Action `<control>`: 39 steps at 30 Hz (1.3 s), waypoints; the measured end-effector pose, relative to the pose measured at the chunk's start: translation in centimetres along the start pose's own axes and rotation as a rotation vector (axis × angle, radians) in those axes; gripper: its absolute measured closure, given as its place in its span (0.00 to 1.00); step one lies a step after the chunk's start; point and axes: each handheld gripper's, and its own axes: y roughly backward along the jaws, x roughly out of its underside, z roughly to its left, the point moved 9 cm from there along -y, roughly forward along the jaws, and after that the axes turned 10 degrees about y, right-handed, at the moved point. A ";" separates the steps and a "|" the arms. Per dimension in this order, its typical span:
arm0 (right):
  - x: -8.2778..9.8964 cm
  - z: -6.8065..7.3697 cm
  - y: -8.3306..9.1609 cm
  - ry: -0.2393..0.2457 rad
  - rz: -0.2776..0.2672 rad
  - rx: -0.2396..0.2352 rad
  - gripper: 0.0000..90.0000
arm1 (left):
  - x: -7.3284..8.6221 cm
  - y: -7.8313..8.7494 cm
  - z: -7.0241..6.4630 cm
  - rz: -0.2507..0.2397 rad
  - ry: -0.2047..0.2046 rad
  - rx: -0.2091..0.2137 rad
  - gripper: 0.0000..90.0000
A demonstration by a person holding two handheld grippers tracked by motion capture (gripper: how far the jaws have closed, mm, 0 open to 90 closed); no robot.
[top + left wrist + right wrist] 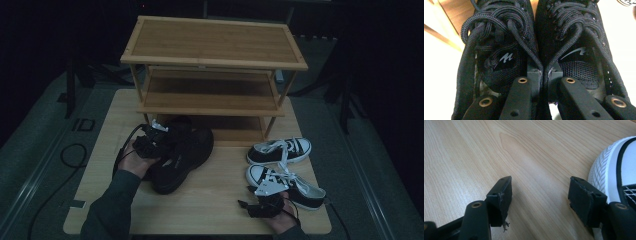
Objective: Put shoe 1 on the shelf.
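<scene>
My left gripper [544, 75]: clamped on both black shoes' [506, 37] inner collars. My right gripper [540, 195]: wide open, empty, beside a sneaker [616, 170].

The pair of black sneakers [182, 157] is held side by side, inner collars pressed together between the jaws of the left gripper [159, 139]. Both shoes are black mesh with thick round black laces tied in loose loops, and each tongue carries a pale wave-shaped logo. The pair sits tilted over the left half of the counter [220, 200], toes pointing towards the lowest shelf of the bamboo shoe rack [212, 65], just in front of it.
</scene>
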 end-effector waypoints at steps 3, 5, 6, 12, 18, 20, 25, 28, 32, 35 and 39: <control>0.0 0.0 0.0 0.000 0.000 0.000 0.39 | -0.3 -0.4 -0.1 -0.003 0.000 -0.006 0.94; 0.0 0.0 0.0 0.000 0.000 0.000 0.39 | -0.6 -0.6 -0.1 0.003 -0.005 -0.012 0.94; 0.0 0.0 0.0 0.000 0.000 0.000 0.39 | -0.6 -0.7 -0.2 0.003 -0.006 -0.014 0.94; 0.0 0.0 0.0 0.000 0.000 -0.001 0.39 | -1.3 -1.5 -0.4 0.002 0.000 -0.017 0.94; 0.0 0.0 0.0 0.001 0.000 -0.001 0.39 | -1.8 -2.2 -0.6 0.003 0.000 -0.025 0.94; 0.0 0.0 0.0 0.001 0.000 -0.001 0.39 | -2.0 -2.4 -0.6 0.001 0.004 -0.024 0.94; 0.0 0.0 0.0 0.001 0.000 -0.001 0.39 | -2.6 -2.9 -0.7 -0.012 0.015 -0.018 0.94; 0.0 0.0 0.0 0.001 0.000 -0.001 0.39 | -2.8 -3.2 -0.6 -0.015 0.016 -0.029 0.94; 0.0 0.0 0.0 0.001 0.000 -0.001 0.39 | -3.0 -3.6 -0.5 -0.012 0.023 -0.033 0.94; 0.0 0.0 0.0 0.001 0.000 -0.001 0.39 | -3.2 -3.9 -0.5 -0.014 0.028 -0.038 0.94; 0.0 0.0 0.0 0.001 0.000 -0.002 0.39 | -3.5 -4.3 -0.5 -0.010 0.024 -0.044 0.94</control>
